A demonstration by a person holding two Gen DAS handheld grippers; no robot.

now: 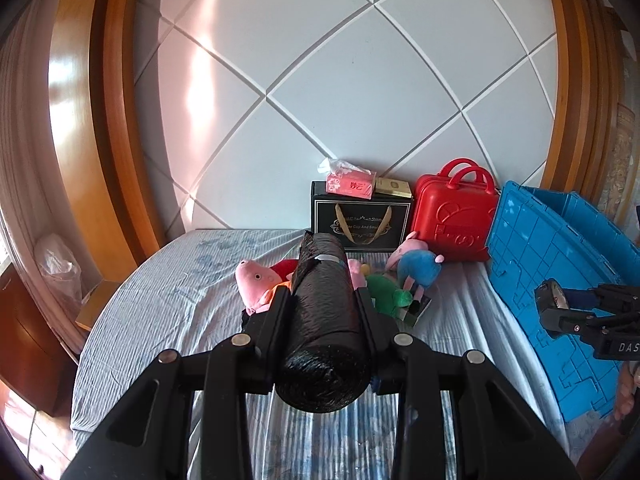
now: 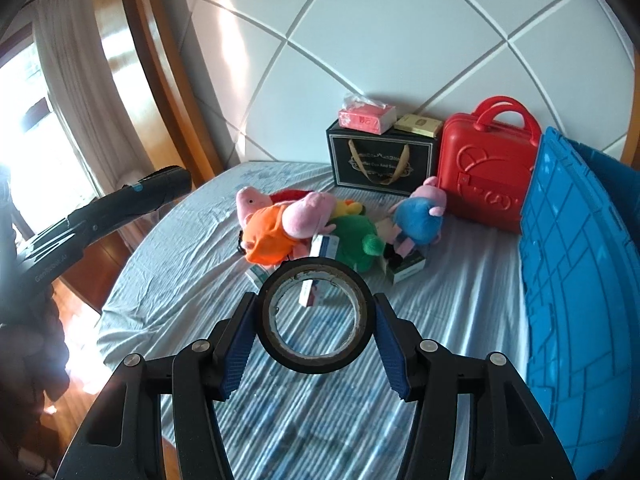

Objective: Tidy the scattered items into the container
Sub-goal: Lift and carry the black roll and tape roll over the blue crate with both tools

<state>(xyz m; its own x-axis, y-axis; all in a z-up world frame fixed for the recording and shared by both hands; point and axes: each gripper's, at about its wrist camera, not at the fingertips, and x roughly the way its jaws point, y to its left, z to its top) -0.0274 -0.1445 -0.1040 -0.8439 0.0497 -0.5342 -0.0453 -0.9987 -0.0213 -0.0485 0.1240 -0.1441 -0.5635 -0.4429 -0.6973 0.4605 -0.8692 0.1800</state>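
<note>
Left hand-held gripper [image 1: 323,300] is clamped on a black roll of what look like bin bags [image 1: 323,320], held above the bed [image 1: 168,300]. Right hand-held gripper [image 2: 316,316] is clamped on a black ring of tape [image 2: 316,316], raised over the striped sheet. Plush pigs [image 2: 296,220] and small boxes [image 2: 316,292] lie heaped mid-bed; the blue crate [image 2: 580,280] stands at the right edge.
</note>
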